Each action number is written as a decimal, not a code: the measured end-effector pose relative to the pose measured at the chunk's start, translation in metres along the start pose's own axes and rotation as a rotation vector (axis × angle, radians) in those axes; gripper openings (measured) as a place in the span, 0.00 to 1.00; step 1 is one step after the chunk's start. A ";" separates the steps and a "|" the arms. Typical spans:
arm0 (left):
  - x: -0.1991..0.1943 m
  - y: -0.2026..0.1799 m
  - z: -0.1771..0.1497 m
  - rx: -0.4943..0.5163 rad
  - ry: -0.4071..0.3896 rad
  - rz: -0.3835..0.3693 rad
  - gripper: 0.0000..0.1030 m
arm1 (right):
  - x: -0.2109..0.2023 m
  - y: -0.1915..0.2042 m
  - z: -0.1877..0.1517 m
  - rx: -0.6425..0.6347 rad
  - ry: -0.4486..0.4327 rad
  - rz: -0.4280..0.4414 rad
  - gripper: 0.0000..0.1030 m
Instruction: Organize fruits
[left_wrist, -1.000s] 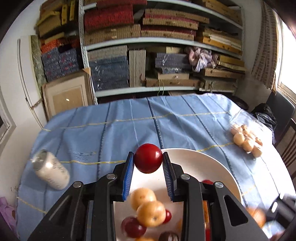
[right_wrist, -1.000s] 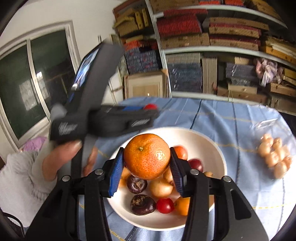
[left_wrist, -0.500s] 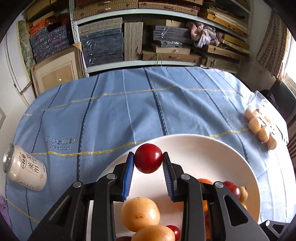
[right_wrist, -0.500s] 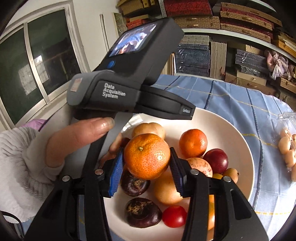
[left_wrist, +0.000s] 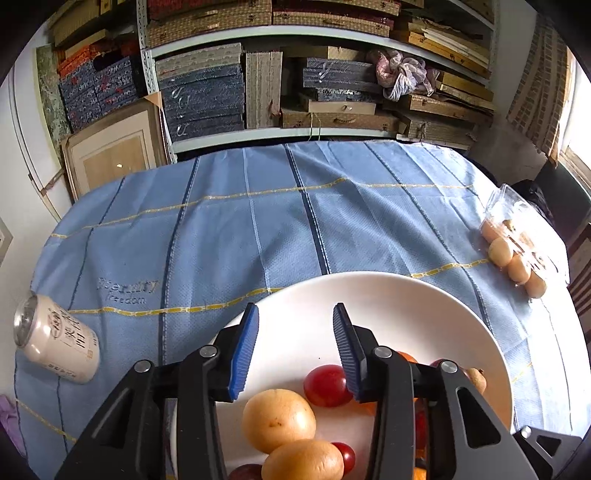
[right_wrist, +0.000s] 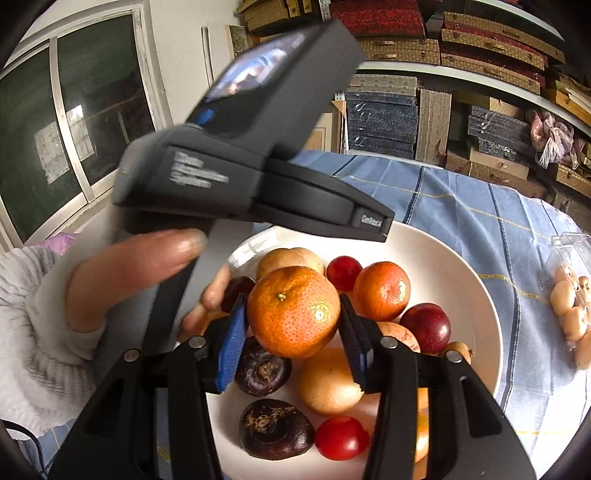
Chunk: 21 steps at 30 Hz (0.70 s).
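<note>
A white bowl (left_wrist: 406, 295) on the blue tablecloth holds several fruits: oranges, red plums, dark purple ones and tan ones. My left gripper (left_wrist: 295, 317) hangs over the bowl's near side. Its jaws are opening, with nothing between them. A round red fruit (left_wrist: 327, 386) lies in the bowl just below its right finger. My right gripper (right_wrist: 291, 301) is shut on a speckled mandarin (right_wrist: 293, 312) and holds it just above the pile in the bowl (right_wrist: 461, 266). The right wrist view also shows the left gripper's body (right_wrist: 240, 147) and the hand (right_wrist: 129, 273) holding it.
A pale drink can (left_wrist: 55, 343) lies on its side at the table's left edge. A clear plastic pack of small tan fruits (left_wrist: 517, 254) sits at the right edge. Packed shelves stand behind the table, with a window to the left.
The left jaws have spread and let go of the red fruit, which now lies in the bowl. Both grippers have sunk closer to the bowl. The right one still grips the mandarin.
</note>
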<state>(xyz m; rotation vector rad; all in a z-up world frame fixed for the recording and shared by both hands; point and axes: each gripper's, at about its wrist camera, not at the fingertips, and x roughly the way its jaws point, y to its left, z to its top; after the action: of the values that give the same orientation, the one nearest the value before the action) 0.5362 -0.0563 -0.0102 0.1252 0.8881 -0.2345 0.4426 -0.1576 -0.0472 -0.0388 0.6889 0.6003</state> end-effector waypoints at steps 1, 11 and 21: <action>-0.003 0.000 0.000 0.003 -0.004 0.003 0.44 | -0.001 -0.001 0.000 0.004 -0.008 0.002 0.47; -0.036 0.001 -0.011 0.023 -0.045 0.023 0.44 | -0.034 -0.011 0.013 0.019 -0.096 0.012 0.47; -0.087 0.002 -0.054 0.002 -0.101 0.045 0.44 | -0.071 -0.004 -0.003 0.028 -0.118 0.001 0.53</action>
<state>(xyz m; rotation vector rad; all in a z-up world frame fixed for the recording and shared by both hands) 0.4438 -0.0299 0.0237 0.1340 0.7834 -0.1987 0.3999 -0.1979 -0.0070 0.0226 0.5832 0.5890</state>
